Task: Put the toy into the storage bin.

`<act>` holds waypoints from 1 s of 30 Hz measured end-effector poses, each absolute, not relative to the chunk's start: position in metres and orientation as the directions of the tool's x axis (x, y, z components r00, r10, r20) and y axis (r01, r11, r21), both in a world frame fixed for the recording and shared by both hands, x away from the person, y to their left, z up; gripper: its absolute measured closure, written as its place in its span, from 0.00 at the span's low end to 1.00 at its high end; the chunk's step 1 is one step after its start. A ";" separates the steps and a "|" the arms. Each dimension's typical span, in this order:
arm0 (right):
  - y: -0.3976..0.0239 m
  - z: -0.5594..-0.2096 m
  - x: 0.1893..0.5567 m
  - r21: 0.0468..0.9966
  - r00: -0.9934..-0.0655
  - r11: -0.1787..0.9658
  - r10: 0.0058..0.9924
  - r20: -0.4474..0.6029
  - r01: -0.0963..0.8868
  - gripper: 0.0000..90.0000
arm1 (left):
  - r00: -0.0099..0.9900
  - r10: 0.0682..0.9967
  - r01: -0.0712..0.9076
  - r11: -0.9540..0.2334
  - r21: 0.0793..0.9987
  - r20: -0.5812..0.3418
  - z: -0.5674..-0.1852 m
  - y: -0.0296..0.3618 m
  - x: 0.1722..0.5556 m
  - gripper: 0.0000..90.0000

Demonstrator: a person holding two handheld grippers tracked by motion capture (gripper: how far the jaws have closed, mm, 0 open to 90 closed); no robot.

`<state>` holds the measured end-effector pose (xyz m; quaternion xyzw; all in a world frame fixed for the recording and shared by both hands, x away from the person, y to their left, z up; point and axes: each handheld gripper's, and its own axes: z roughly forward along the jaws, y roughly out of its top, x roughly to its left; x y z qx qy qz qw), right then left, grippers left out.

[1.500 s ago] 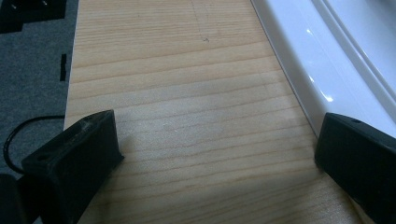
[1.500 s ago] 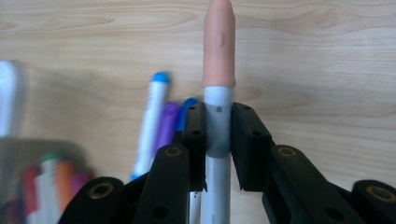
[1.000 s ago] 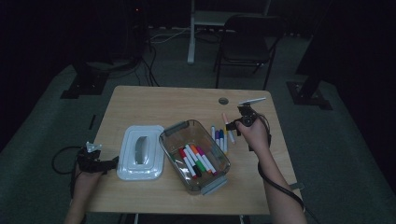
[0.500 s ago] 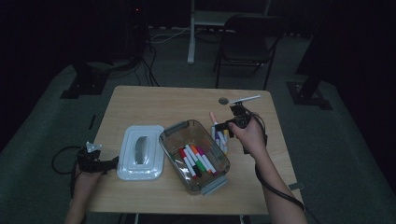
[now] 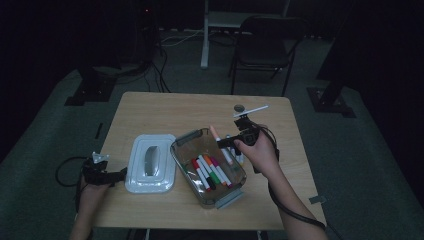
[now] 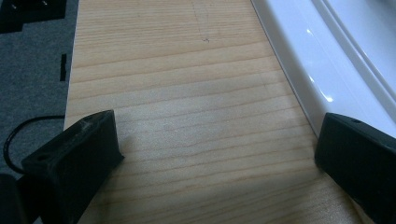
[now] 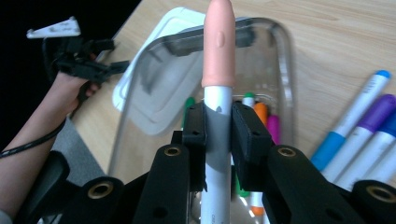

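Standing clamped in the right gripper, the marker overhangs the container.

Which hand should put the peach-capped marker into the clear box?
The right. Its gripper already clamps the peach-capped marker just above the clear box. The left gripper waits open beside the white lid.

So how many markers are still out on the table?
3, lying side by side on the table right of the bin: blue-capped marker, purple-capped marker, and a blue one at the frame edge. More may be hidden beyond it.
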<state>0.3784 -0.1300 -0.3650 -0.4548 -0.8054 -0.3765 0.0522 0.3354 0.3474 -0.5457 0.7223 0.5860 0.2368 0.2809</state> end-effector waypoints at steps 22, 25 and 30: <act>-0.059 -0.397 0.360 0.472 -0.659 0.469 0.621 0.424 0.747 0.85 | 0.199 0.980 0.714 -0.154 0.683 0.013 -0.546 0.347 0.335 0.00; -0.052 -0.407 0.362 0.448 -0.657 0.486 0.624 0.424 0.750 0.85 | 0.199 0.980 0.714 -0.154 0.683 0.013 -0.546 0.347 0.335 0.00; -0.040 -0.419 0.361 0.413 -0.659 0.515 0.623 0.421 0.751 0.85 | 0.199 0.980 0.713 -0.154 0.684 0.013 -0.546 0.347 0.335 0.00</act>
